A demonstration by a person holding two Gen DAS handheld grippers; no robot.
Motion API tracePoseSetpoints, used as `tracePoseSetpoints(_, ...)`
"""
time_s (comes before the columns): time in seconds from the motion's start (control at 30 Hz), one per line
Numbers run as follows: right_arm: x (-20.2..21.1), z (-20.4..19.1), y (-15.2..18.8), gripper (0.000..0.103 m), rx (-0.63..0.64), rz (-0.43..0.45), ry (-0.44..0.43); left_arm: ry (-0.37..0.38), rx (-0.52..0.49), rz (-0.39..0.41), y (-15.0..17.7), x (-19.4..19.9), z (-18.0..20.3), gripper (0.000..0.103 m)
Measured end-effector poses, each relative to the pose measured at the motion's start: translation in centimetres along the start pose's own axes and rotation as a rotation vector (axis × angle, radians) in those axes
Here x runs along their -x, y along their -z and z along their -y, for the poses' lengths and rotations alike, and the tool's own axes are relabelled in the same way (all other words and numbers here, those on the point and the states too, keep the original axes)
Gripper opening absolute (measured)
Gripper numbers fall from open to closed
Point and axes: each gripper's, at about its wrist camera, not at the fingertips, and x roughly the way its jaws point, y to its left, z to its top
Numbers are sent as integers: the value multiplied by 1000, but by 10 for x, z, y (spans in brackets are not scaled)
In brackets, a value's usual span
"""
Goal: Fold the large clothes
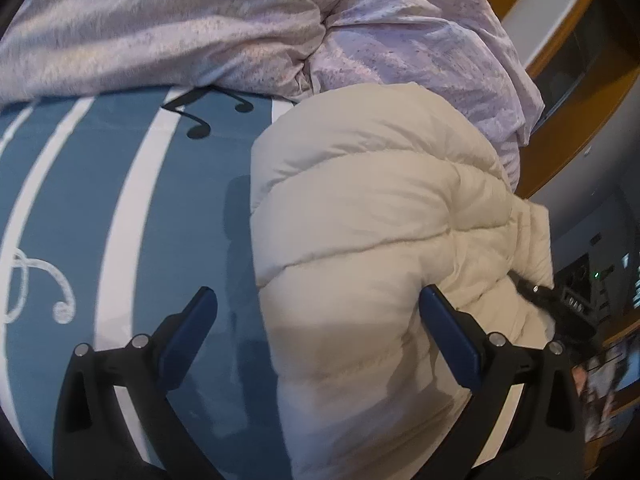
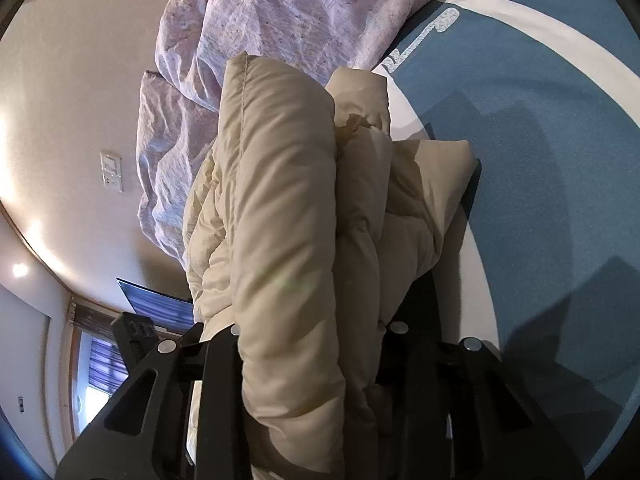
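Closest to us in the right wrist view, our right gripper (image 2: 316,344) is clamped on the cream quilted puffer jacket (image 2: 280,216): thick padded folds fill the space between its black arms, and the fingertips themselves are buried in the fabric. The jacket bunches up in front of the camera in several stacked layers, one stitched edge standing tall in the middle of the view.

In the left wrist view, our left gripper (image 1: 318,312) stands wide apart, holding nothing. Its blue-padded fingers (image 1: 196,320) hover over the bed; the left one is above the sheet, while the right one sits at the jacket's padded surface, though we cannot tell whether it touches. The jacket (image 1: 380,208) lies there as a puffy mound on the right part of the bed, near its edge.

Under it all spreads the blue bedsheet with white stripes and black music notes (image 1: 188,184). Beyond the jacket, a crumpled pale lilac duvet (image 1: 200,28) is heaped across the far side of the bed, its edge touching the jacket's far end. Past that we see a wooden trim (image 1: 568,128) and, in the right view, a pale wall with a white switch plate (image 2: 111,170).
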Motion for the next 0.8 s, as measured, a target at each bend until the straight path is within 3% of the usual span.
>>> tracePoseSetpoints(0.17,2,3,-1,31,-11,-6,-16,132,95,-64,-3,-23,-9,100)
tracePoseSetpoints(0.27,3,0,-1,30,-2,-2,-29,227,141,-93,-1,-33,-9,82)
tracePoseSetpoints(0.4,3,-5,-3,29,1,1,-49,255,130,-71,-1,-26,-8,58)
tracePoseSetpoints(0.5,-1,-17,-6,28,22,-4,-66,282,137,-44,-4,-13,-14,49)
tracePoseSetpoints(0.8,-46,-73,-16,26,109,-62,-131,289,179,92,-15,39,-55,45)
